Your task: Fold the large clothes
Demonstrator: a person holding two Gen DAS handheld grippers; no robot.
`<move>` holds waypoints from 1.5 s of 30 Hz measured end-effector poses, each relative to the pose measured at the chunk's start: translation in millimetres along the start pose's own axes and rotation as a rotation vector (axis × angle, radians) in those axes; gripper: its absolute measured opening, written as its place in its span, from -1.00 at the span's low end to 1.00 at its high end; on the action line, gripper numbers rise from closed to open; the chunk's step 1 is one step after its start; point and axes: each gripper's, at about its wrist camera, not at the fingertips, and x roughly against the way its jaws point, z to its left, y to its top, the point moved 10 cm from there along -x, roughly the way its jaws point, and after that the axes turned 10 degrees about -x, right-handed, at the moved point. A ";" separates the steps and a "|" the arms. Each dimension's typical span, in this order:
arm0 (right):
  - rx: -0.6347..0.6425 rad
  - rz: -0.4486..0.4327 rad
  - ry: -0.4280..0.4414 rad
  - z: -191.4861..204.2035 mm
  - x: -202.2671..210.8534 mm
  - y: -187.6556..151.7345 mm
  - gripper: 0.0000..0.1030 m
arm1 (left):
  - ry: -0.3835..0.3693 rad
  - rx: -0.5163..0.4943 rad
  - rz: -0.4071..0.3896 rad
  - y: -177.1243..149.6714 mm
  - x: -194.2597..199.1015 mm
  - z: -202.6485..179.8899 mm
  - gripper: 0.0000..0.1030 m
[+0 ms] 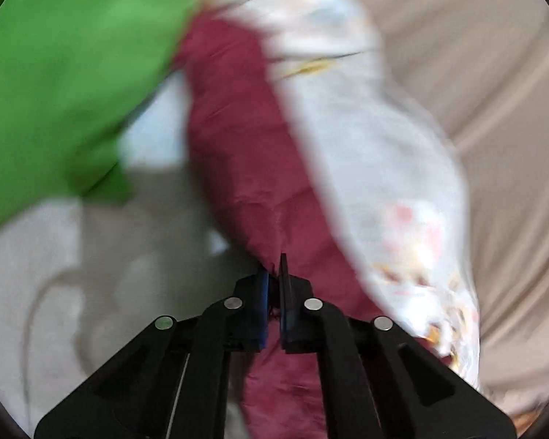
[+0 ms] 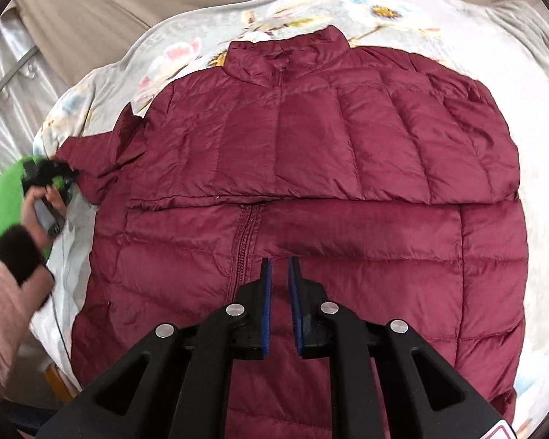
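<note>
Left hand-held gripper [image 1: 273, 265] clamped on sleeve | right hand-held gripper [image 2: 280, 261] slightly open, empty | jacket [image 2: 311, 168] collar far end

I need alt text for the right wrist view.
A maroon puffer jacket lies on a floral blanket, one sleeve folded across its chest. The right gripper hovers over it, slightly open; the left gripper pinches its sleeve cuff.
</note>
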 end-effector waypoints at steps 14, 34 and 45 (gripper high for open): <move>-0.126 -0.044 -0.020 -58.7 28.5 -12.2 -0.57 | -0.283 -1.018 0.330 -327.0 51.6 -345.5 -0.83; 0.293 -0.141 0.008 65.1 -22.4 104.5 0.02 | -0.143 -0.188 0.334 -206.4 29.7 -130.2 -0.04; 0.265 -0.043 -0.061 71.7 -92.2 128.2 -0.72 | -0.245 -0.193 0.385 -216.4 37.9 -152.8 0.12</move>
